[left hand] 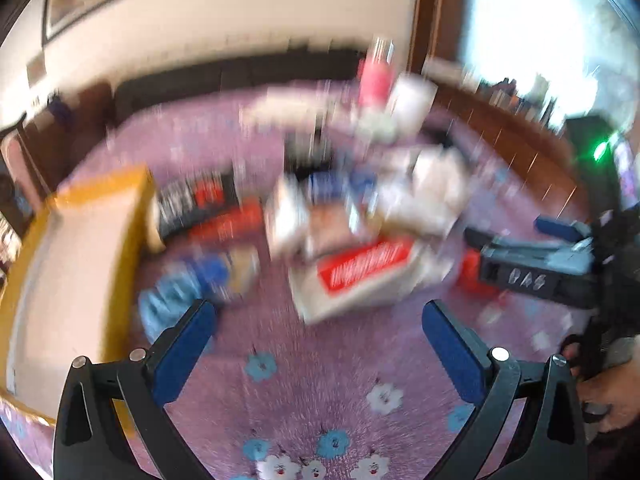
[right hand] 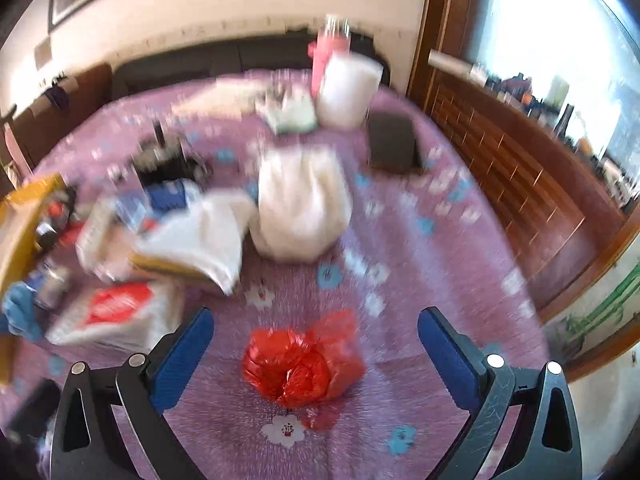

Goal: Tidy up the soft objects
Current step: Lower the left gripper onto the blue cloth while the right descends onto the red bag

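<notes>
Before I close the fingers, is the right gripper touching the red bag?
Apart. The right wrist view shows the red bag lying between the open right gripper fingers, with purple cover visible on both sides.

A home bedroom: a bed under a purple flowered bedspread (right hand: 400,240), dark headboard (right hand: 240,60), wood-framed window (right hand: 540,60).

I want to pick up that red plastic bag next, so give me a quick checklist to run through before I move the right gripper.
1. Right gripper open: ok, jaws spread wide, nothing held.
2. Red plastic bag lined up between the fingers: ok, it lies on the purple bedspread just ahead.
3. Bag free of other items: ok, the white bundle and the red-and-white package lie apart from it.
4. Left gripper out of the way: ok, open and empty over the bedspread.
5. Picture sharp enough to aim: not ok, both views are motion-blurred.
6. Bag's contents: cannot tell.
</notes>
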The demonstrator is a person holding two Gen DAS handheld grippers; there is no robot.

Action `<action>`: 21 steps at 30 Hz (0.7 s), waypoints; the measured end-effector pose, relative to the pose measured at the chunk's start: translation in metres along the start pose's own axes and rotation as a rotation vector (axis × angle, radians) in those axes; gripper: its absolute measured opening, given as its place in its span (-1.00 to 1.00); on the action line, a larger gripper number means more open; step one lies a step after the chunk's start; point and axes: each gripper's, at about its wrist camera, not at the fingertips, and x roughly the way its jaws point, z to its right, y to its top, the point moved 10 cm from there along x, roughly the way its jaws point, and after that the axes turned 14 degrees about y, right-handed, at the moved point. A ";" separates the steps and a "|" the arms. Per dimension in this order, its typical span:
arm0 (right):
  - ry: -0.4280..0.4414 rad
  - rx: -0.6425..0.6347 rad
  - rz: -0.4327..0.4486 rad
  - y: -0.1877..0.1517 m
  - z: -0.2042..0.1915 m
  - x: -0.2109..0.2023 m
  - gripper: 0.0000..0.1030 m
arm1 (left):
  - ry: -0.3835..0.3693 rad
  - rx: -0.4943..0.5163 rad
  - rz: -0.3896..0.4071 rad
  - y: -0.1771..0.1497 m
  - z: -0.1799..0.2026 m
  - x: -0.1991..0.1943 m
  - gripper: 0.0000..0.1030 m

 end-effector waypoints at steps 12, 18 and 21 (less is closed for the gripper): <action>-0.124 0.131 0.229 -0.014 0.021 -0.056 0.99 | 0.021 -0.077 0.068 0.000 -0.049 -0.022 0.99; -0.076 0.152 0.311 -0.006 0.023 -0.062 0.99 | 0.053 -0.057 0.067 0.000 -0.063 -0.017 0.99; -0.020 0.201 0.188 -0.016 0.026 -0.034 0.99 | 0.064 -0.053 0.054 -0.006 -0.065 -0.017 0.99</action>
